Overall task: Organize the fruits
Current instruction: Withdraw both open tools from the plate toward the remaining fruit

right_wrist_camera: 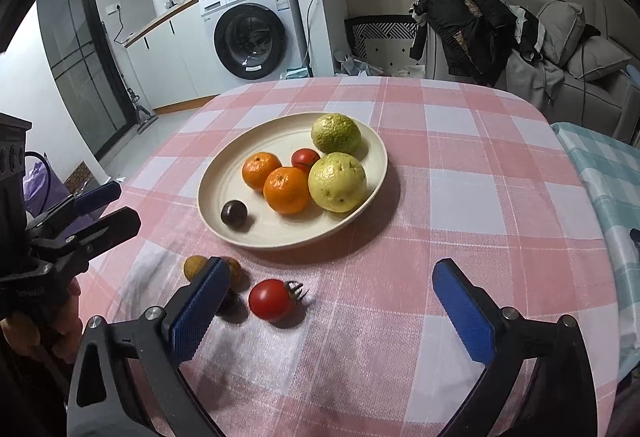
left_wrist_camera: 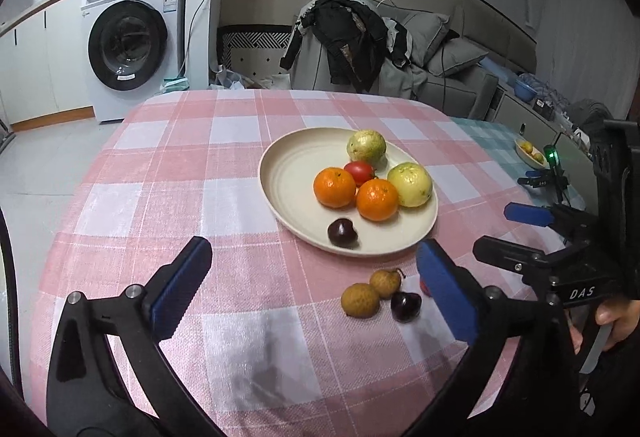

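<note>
A cream plate (left_wrist_camera: 280,173) on the pink checked cloth holds two green guavas (left_wrist_camera: 366,147), two oranges (left_wrist_camera: 334,187), a small tomato (left_wrist_camera: 359,172) and a dark cherry (left_wrist_camera: 342,233). In front of it on the cloth lie two longans (left_wrist_camera: 360,299), another cherry (left_wrist_camera: 405,306) and a red tomato (right_wrist_camera: 271,299). My left gripper (left_wrist_camera: 314,251) stands open above the loose fruit and its pads touch nothing. My right gripper (right_wrist_camera: 330,269) is open too, just right of the tomato, and its left finger hides part of the longans (right_wrist_camera: 195,267).
The table's rounded far edge drops to the floor, with a washing machine (left_wrist_camera: 128,41) beyond it. A chair draped with clothes (left_wrist_camera: 352,37) stands behind the table. To the right is a teal checked cloth (right_wrist_camera: 608,173). A hand (left_wrist_camera: 616,317) holds the right gripper's handle.
</note>
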Motion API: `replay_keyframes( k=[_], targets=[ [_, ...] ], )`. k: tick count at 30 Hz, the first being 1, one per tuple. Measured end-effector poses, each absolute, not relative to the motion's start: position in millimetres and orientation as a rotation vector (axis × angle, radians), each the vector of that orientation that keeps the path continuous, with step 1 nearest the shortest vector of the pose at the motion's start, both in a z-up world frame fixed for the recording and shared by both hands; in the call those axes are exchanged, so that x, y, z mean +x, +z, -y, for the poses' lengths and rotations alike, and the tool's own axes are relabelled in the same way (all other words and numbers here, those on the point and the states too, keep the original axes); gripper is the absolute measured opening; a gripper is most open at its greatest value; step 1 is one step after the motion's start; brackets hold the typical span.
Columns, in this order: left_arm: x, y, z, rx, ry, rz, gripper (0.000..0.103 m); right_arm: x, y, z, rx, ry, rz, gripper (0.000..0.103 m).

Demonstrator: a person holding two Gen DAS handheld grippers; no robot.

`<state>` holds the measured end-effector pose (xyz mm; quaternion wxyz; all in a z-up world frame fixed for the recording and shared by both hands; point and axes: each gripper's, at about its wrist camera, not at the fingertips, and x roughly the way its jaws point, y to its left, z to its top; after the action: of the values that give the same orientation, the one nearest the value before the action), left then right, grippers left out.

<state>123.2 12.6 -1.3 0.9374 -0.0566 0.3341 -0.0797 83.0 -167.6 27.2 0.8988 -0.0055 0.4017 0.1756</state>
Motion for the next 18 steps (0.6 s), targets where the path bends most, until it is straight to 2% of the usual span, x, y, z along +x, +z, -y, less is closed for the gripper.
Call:
replay_keyframes(
  k=[18],
  targets=[
    [122, -20, -5, -0.103, -0.178, -0.729, 0.102, 80, 12, 159, -0.052, 0.372, -0.878, 0.103]
  ],
)
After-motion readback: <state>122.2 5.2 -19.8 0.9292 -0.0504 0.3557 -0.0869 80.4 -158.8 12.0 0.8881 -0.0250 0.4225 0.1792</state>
